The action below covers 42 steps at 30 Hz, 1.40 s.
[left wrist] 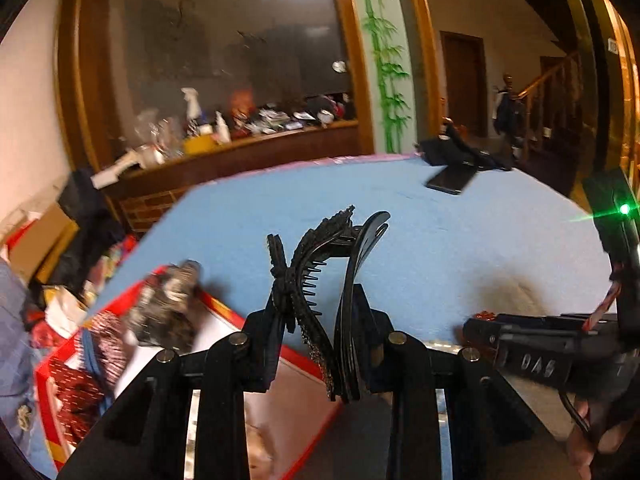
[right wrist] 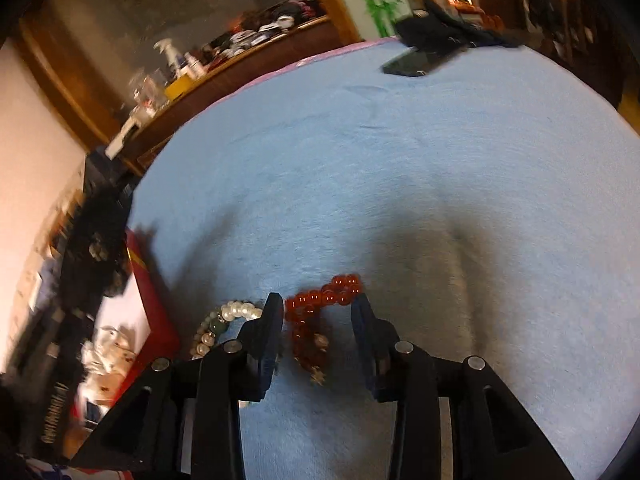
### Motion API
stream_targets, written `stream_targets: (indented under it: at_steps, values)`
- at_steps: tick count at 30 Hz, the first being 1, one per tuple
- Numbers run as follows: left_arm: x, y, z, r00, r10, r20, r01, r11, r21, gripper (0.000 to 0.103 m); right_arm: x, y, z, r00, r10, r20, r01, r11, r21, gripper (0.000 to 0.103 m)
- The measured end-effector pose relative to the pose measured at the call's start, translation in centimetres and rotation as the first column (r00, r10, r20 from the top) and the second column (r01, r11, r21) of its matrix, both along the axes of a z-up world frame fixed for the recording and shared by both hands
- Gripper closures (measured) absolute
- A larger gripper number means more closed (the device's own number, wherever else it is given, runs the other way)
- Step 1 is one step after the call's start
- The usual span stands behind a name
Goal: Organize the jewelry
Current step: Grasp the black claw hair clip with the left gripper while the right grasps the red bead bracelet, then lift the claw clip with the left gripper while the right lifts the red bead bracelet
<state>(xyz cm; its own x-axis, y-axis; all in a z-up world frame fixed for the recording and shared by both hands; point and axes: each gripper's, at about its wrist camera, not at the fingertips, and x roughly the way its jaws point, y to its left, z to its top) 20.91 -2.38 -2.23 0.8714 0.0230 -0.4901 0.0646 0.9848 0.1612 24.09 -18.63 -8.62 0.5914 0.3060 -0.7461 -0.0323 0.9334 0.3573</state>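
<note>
My left gripper (left wrist: 320, 312) is shut on a black hair clip (left wrist: 320, 276) with a beaded bow and teeth, held upright above the blue cloth. Below left of it lies a red box (left wrist: 224, 308) with a white lining and a dark sparkly hair piece (left wrist: 168, 304) at its rim. My right gripper (right wrist: 318, 312) is open, low over the blue cloth, its fingers on either side of a red bead bracelet (right wrist: 320, 300). A pearl bracelet (right wrist: 224, 320) with a green bead lies just left of its left finger. The right gripper also shows at the right edge of the left wrist view (left wrist: 520, 344).
The blue cloth (right wrist: 400, 160) covers the table. A dark phone (left wrist: 450, 178) and a black cloth (left wrist: 460, 152) lie at its far edge. The red box edge (right wrist: 148, 300) is left of the bracelets. A cluttered wooden shelf (left wrist: 240, 140) stands behind the table.
</note>
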Motion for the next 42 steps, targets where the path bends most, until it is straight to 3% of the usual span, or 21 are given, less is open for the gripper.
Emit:
stream_targets:
  at_steps: [1,2,3,4,10,16,21,42]
  values:
    - [0.2,0.2,-0.1,1.000,0.011,0.001,-0.011,1.000,0.008,0.073,0.1,0.8,0.0,1.000,0.016,0.012,-0.015,0.999,-0.050,0.065]
    - [0.4,0.3,-0.2,1.000,0.021,-0.004,-0.021,1.000,0.009,0.073,0.1,1.6,0.1,0.999,0.019,0.027,-0.016,0.994,-0.111,0.072]
    - [0.6,0.5,-0.2,1.000,0.025,-0.013,-0.025,1.000,0.000,0.073,0.2,2.1,0.1,0.999,0.024,0.034,-0.018,0.988,-0.156,0.080]
    - [0.5,0.8,-0.2,0.999,0.030,-0.017,-0.030,1.000,-0.004,0.073,0.2,2.5,0.0,0.999,0.033,0.035,-0.026,0.983,-0.181,0.095]
    - [0.7,1.1,-0.1,0.999,0.026,-0.019,-0.026,1.000,-0.011,0.073,-0.5,1.3,0.4,0.998,-0.002,0.066,0.012,0.988,-0.155,0.095]
    - [0.6,0.9,-0.2,1.000,0.024,-0.017,-0.024,1.000,0.003,0.073,-1.8,0.4,2.5,0.986,-0.014,0.167,0.025,0.998,-0.062,0.095]
    - [0.7,0.9,-0.4,0.999,0.029,-0.022,-0.029,1.000,0.005,0.073,-3.0,1.1,3.8,0.973,0.010,0.232,-0.001,0.999,-0.041,0.095]
    - [1.0,0.6,-1.0,0.998,0.035,-0.046,-0.035,0.999,0.008,0.073,-4.2,1.8,4.8,0.963,0.039,0.268,-0.040,0.999,0.000,0.095]
